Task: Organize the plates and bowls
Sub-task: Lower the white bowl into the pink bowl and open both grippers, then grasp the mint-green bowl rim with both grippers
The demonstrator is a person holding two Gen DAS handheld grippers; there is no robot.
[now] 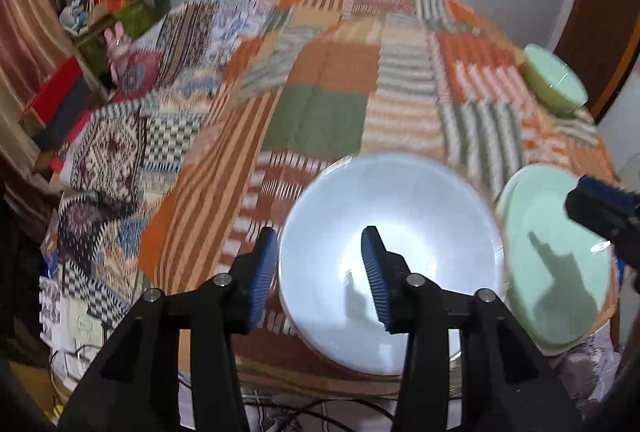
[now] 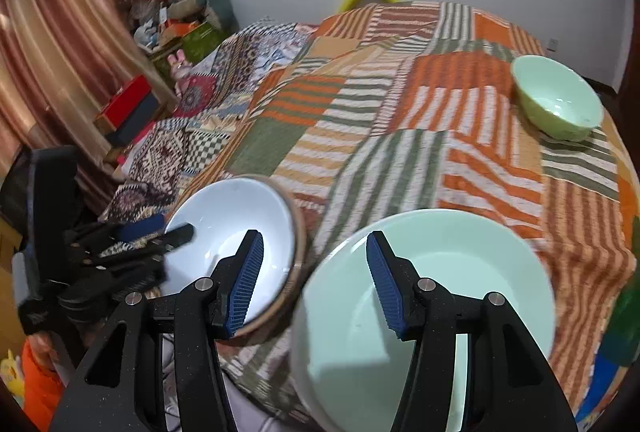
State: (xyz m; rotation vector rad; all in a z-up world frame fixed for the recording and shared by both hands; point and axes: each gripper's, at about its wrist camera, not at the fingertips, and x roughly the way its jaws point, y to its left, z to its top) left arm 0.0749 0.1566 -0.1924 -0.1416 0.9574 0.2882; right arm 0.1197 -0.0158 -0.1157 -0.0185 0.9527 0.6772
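Patchwork striped quilt (image 1: 320, 104) is seen under everything; from the left wrist, left gripper (image 1: 320, 272) is held apart, straddling the near-left rim of the white bowl (image 1: 420, 216), pads not pressing; mint bowl (image 1: 552, 272) sits just beside it on the right. From the right wrist, right gripper (image 2: 316, 280) is parted over the mint bowl's (image 2: 460, 272) rim, nothing clamped; small green bowl (image 2: 560, 100) stands well apart, far right.

Left gripper (image 1: 320, 272) points steeply downward, blue-padded fingers (image 1: 264, 272) parted with a clear gap, pressing on nothing. Right gripper (image 2: 316, 280) tilts down the same way alongside it, jaws apart too, its pads (image 2: 246, 280) free. Both black frames sit side by side, close together.
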